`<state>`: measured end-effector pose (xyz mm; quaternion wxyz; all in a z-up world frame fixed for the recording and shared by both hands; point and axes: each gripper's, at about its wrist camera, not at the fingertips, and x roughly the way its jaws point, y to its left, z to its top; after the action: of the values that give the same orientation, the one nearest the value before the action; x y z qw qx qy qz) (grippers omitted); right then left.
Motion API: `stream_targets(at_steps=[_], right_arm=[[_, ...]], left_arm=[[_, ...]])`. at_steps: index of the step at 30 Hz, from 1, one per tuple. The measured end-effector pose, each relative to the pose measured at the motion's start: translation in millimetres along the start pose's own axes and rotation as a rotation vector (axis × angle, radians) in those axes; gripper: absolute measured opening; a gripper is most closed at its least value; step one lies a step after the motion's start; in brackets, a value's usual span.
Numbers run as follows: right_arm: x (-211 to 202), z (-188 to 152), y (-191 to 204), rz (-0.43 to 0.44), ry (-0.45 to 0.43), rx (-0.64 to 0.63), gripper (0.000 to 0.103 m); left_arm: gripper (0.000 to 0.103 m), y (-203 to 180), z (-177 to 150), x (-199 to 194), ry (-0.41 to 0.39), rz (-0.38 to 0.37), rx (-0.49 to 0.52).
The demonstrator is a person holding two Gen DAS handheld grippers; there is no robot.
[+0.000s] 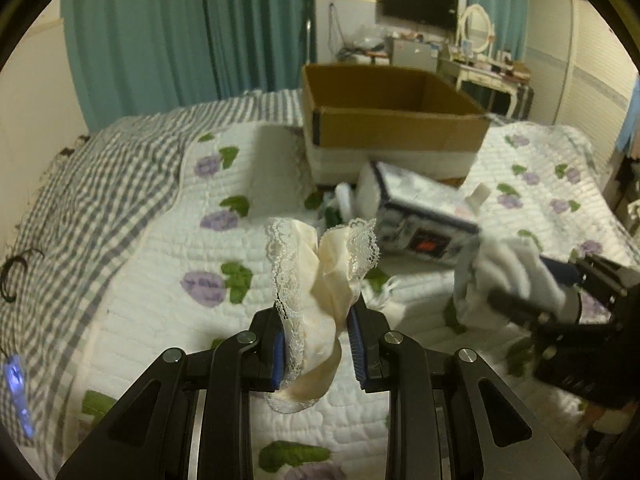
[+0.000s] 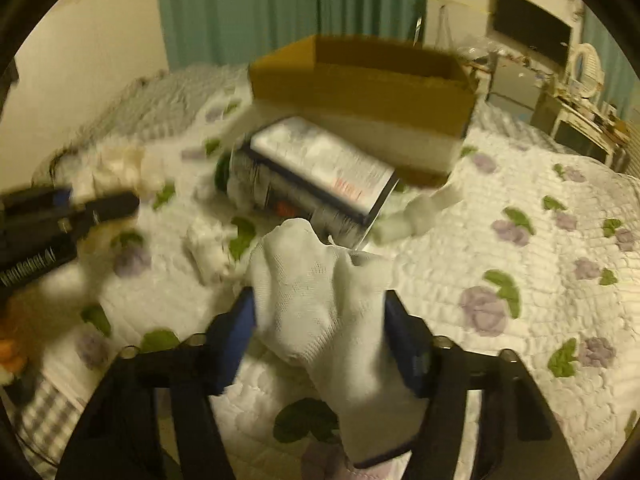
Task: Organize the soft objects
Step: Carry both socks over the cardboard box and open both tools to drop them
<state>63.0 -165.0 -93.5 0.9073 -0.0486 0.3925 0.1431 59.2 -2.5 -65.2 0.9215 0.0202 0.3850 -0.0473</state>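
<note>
A floral quilt (image 1: 160, 240) covers the bed; far on it stands an open cardboard box (image 1: 396, 128), its inside hidden from here. Near its front lies a printed carton (image 1: 424, 216) on its side. The left gripper (image 1: 318, 344) pinches a cream lace-trimmed cloth (image 1: 324, 272); the right gripper (image 2: 320, 344) grips a white sock (image 2: 316, 304). Carry both high over the near wall before releasing, probably one at a time.
</note>
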Motion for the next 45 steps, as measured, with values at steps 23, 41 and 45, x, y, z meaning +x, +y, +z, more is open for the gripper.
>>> stream_targets(at_steps=[23,41,45], right_arm=[[32.4,223.8,-90.1,0.021,-0.211,0.11,0.06],[-14.2,217.1,-109.7,-0.091,-0.336,0.108,0.098],[-78.2,212.4,-93.8,-0.166,-0.371,0.031,0.101]], left_arm=[[0.029,-27.5,190.8,74.3,-0.184,-0.099,0.128],[0.084,-24.7,190.4,42.5,-0.287,-0.021,0.115],[0.092,-17.3,185.9,-24.3,-0.373,-0.023,0.104]])
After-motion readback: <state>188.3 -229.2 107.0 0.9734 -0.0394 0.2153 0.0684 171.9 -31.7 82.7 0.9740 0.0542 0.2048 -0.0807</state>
